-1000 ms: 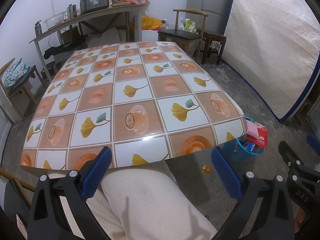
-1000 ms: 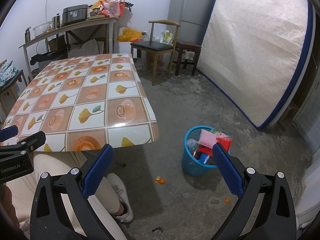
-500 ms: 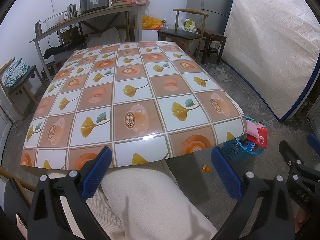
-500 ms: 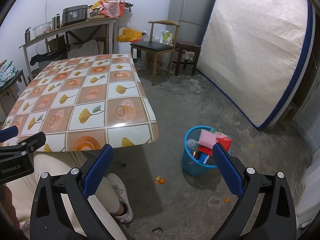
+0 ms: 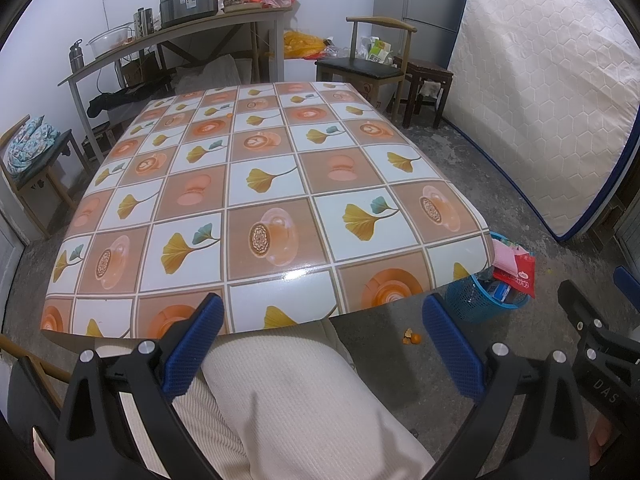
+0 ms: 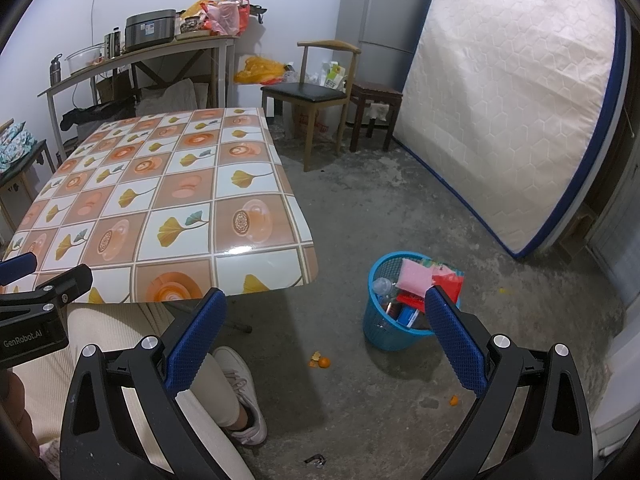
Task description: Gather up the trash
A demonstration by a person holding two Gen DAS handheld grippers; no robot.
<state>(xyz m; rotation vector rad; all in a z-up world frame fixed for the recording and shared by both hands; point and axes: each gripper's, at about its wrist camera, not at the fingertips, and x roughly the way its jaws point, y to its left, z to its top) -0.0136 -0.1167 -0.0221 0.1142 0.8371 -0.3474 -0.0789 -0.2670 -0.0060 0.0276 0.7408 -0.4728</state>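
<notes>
Beside the table (image 6: 168,208) I see the blue basket (image 6: 384,332) upright, mouth up, full of trash; my left gripper (image 5: 320,344) and right gripper (image 6: 326,340) gape empty.

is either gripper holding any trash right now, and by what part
Nothing is held. The left gripper and the right gripper are both open with nothing between their fingers.

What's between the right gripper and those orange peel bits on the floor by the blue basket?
Nothing visible. The right gripper is open over bare concrete, and the orange peel bits lie in the open, between the person's shoe and the blue basket.
</notes>
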